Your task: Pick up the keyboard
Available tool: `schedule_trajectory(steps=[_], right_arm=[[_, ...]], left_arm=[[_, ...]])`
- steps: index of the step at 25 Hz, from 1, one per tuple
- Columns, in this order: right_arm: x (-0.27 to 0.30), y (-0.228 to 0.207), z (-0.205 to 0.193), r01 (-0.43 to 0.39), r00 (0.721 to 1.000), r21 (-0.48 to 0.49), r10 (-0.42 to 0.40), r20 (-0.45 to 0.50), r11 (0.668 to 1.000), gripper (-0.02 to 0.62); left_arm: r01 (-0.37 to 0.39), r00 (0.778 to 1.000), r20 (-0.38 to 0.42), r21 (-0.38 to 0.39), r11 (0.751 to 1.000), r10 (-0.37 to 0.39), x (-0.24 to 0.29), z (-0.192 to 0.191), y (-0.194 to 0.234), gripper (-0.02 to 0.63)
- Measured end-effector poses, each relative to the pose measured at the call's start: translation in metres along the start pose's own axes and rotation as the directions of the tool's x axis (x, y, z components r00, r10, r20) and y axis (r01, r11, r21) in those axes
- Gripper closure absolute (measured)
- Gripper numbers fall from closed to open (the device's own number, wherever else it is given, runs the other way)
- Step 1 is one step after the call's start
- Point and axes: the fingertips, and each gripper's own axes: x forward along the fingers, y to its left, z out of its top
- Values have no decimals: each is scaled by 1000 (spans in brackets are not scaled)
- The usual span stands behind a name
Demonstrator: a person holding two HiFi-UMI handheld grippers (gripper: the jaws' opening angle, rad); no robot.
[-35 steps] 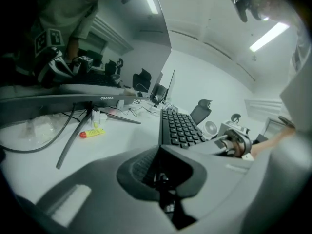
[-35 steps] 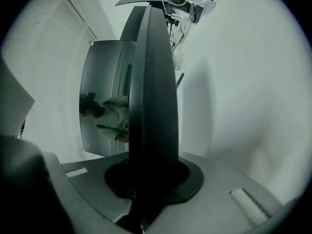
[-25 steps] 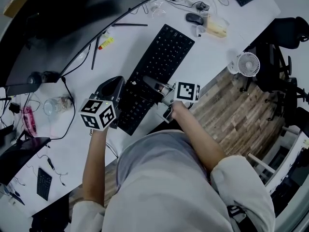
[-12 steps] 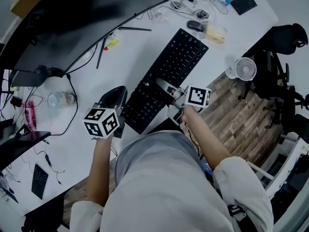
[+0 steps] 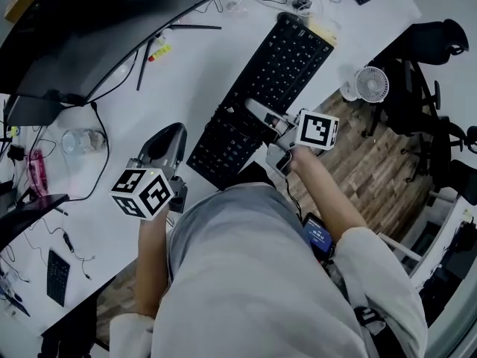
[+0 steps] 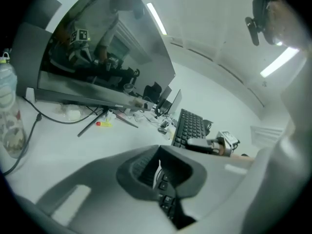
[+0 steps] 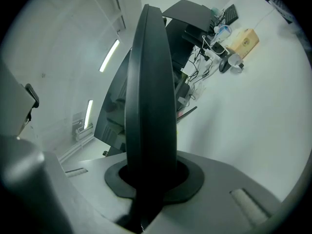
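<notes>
Big white table (image 5: 201,73) below us, and the long black keyboard (image 5: 276,66) runs on a slant across it, near end out at the table's front edge and, by the look of it, raised off the surface, far end up among the small stuff at the back. Left hand-held gripper (image 6: 161,177) is clamped on the near short end (keys showing right between its pads). Right hand-held gripper (image 7: 148,179) is clamped on the long edge on the person's side, board edge-on between its jaws. Both grips sit toward the one end, so I'd call the far end a long unsupported lever. The way to do this well: raise both hands together, keep the board level, and put no twist between the two grips or it could slide out of the pads. The small fan (image 5: 367,84) is well apart, no worry, but mind the cable clutter (image 5: 294,2) just beside that far end
</notes>
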Motion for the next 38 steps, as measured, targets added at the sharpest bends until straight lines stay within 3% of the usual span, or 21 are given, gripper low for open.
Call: schedule_trajectory(steps=[3,6,13,17,21,32,38], right_arm=[[-1,8,-5,7,1000,2,-7,13,1000,531],[-36,12,14,9,999,-30,-8,31,1000,531],[-44,15,19,30,998,-98,-25,53,995,531],[-73,33,28,28,998,-133,-20,66,991,531],[-73,40,29,45,996,-167,-32,79,985,531],[-81,37,29,156,985,-269,-131,111,950,531],[-82,39,30,195,978,-314,-162,128,929,531]], left_arm=[[-9,1000,-7,10,1000,9,-12,-7,8,606],[-20,1000,-2,16,1000,20,-9,-7,-17,606],[-50,998,43,43,998,48,-22,-5,-13,606],[-81,994,74,70,994,76,-37,6,-39,606],[-94,991,102,57,994,88,-45,13,-32,606],[-100,989,114,73,992,91,-44,19,-32,606],[-139,984,127,99,985,126,-46,21,-25,606]])
